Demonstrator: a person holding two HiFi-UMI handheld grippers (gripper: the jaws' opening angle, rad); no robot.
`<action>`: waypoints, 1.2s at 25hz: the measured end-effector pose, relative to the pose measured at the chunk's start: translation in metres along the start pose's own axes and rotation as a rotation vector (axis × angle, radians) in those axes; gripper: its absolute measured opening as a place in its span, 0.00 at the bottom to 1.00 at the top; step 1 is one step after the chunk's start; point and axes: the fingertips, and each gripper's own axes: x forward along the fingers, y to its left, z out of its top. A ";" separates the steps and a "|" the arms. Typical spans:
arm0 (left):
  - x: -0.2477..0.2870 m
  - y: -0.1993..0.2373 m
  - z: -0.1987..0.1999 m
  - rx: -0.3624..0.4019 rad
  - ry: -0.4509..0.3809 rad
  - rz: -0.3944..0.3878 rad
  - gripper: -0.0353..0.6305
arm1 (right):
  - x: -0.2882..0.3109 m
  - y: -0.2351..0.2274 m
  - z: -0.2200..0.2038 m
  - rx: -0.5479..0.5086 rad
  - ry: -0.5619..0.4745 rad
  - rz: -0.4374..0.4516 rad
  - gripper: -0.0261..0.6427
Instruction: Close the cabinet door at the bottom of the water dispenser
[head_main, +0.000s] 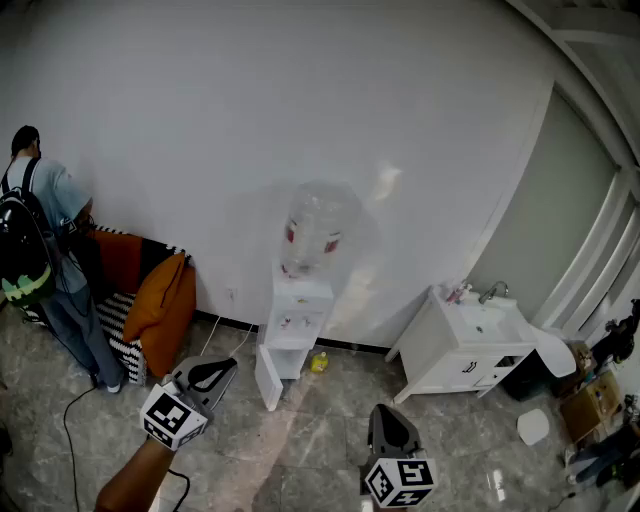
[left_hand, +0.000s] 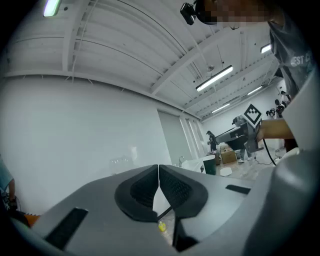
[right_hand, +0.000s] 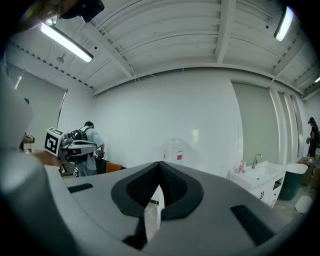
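the white wall (head_main: 250, 120) is seen far ahead of both tongs. the white sink stand (head_main: 455, 362) is set ahead of the right tongs (head_main: 388, 418), off to their right side. the water dispenser (head_main: 296, 315) is stood against the wall, ahead of both tongs and between them, and a clear bottle (head_main: 318, 228) is sat on top of it. the cabinet door (head_main: 267, 378) at its bottom is swung open toward the left tongs (head_main: 212, 373). it is nearer to them than to the right tongs, but it is not touched yet. a small yellow thing (head_main: 319, 362) is left on the floor beside the dispenser's foot, past the door from the left tongs.

both tongs are pressed together, and nothing is pinched in either pair.

the job is judged to be only at its start, as the door must first be reached. the left tongs are best brought forward and low, to the outer face of the door. no grabbing is needed. the door can be pushed with the closed tips, near its free edge, slowly, until it lies flat. a hard shove should be avoided, as the tall dispenser may be rocked.
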 end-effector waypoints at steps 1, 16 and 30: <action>0.000 0.003 -0.001 -0.002 -0.001 0.001 0.08 | 0.003 0.000 0.000 -0.001 0.000 -0.002 0.08; 0.011 0.021 -0.006 -0.013 -0.014 -0.007 0.08 | 0.019 0.000 0.003 -0.003 -0.005 -0.025 0.08; 0.058 0.024 -0.036 -0.029 0.060 0.019 0.08 | 0.069 -0.044 -0.006 0.057 -0.025 0.023 0.08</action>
